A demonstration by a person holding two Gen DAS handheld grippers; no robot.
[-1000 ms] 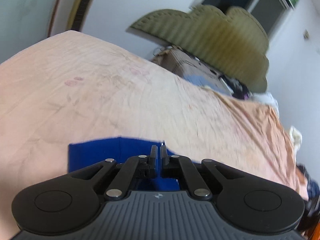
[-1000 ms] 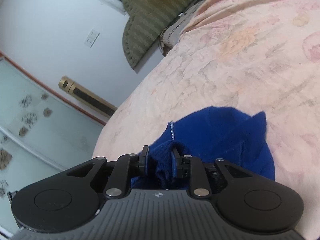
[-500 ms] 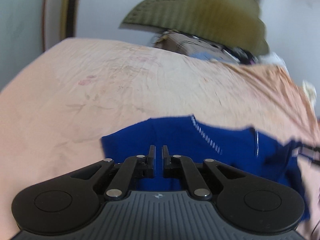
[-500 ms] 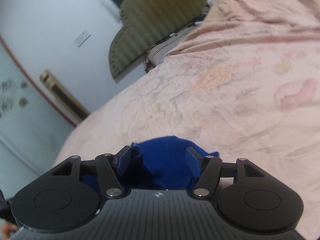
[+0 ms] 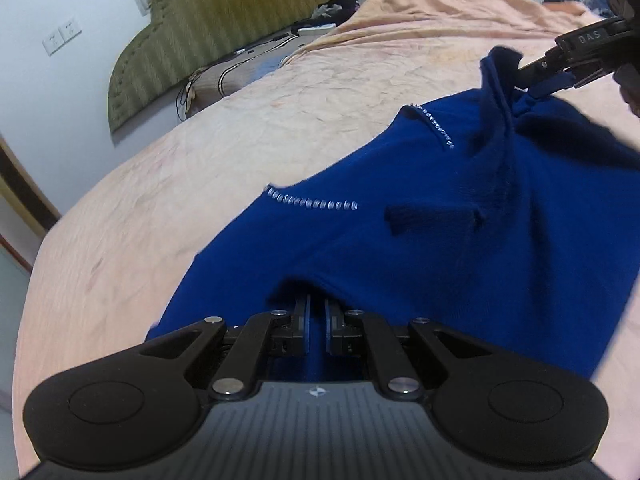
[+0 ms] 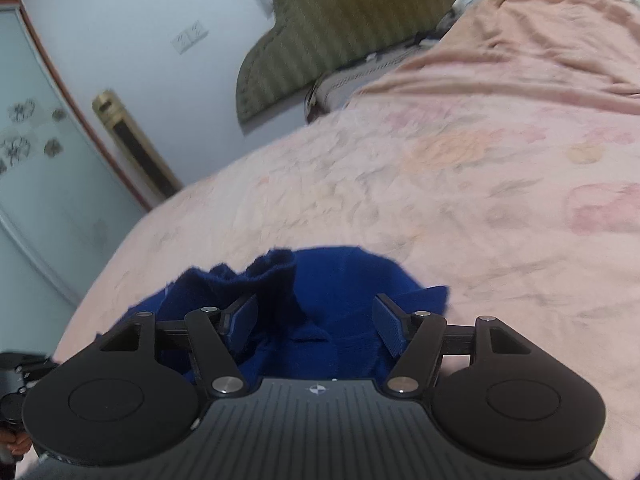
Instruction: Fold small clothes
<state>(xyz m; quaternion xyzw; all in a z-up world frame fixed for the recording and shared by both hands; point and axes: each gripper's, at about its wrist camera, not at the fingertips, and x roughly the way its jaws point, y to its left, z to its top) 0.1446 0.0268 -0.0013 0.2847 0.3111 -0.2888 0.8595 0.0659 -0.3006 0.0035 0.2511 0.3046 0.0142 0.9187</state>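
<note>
The left gripper [image 5: 317,322] pinches the near hem of the blue garment [image 5: 440,232], spread on the bed [image 5: 200,160]. The right gripper [image 6: 316,318] is opening around a bunched corner; released carelessly, that corner may flop and crease.

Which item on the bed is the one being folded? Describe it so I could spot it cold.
Start at the bed's peach floral sheet, which fills most of both views. On it, nearest the grippers, lies one deep-blue garment. Its solid blue and short rows of small clear stones set it apart from the pale sheet and the olive headboard.
</note>
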